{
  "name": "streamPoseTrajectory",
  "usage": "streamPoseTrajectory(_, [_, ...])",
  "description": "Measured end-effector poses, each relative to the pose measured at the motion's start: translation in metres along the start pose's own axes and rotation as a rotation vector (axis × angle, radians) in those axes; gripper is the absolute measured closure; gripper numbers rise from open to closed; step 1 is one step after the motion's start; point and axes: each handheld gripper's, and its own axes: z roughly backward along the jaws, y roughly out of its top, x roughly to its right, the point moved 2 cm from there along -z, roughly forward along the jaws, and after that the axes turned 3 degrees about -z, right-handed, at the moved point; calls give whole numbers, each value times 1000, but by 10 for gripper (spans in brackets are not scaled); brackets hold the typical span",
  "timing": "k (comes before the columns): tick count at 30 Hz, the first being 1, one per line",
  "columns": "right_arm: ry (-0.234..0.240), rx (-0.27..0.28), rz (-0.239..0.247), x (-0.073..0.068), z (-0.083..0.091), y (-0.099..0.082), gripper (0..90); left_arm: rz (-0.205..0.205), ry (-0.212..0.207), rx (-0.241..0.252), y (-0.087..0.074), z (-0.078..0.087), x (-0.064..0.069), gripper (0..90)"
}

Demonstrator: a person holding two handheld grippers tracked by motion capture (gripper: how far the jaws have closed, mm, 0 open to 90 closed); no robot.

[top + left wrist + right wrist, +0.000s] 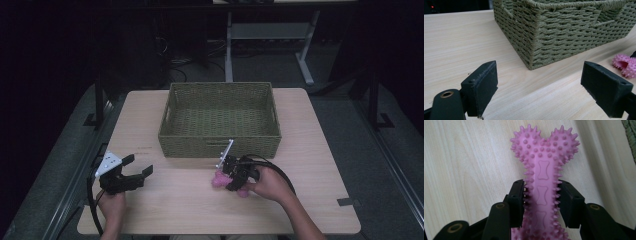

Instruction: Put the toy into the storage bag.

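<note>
Pinching pink spiked bone toy by its shaft with right gripper; left gripper spread, idle. Next, probably: lifting into green basket.

Readable text: none you can make out in any view; no word, brand, number or sign stands on anything before you
Pink spiked bone toy: you see small bone-shaped outlines moulded along its shaft; these are figures, not letters
Green woven basket: you find bare weave, no tag or label
Wooden table: you find plain grain, nothing printed
</note>
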Motion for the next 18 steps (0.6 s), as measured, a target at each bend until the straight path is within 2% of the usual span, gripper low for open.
streamPoseTrajectory(7, [52, 45, 1, 3, 11, -6, 580, -2, -1, 0, 0, 1, 0, 136])
streamPoseTrajectory(9, [65, 51, 3, 5, 14, -8, 580, 2, -5, 3, 0, 1, 0, 136])
streamPoseTrajectory(13, [70, 28, 29, 7, 22, -12, 580, 0, -2, 3, 1, 0, 1, 136])
streamPoseTrajectory(16, [96, 51, 29, 10, 29, -14, 581, -1, -3, 1, 0, 0, 1, 136])
streamPoseTrajectory(18, [98, 56, 27, 12, 31, -15, 581, 0, -4, 0, 0, 0, 0, 136])
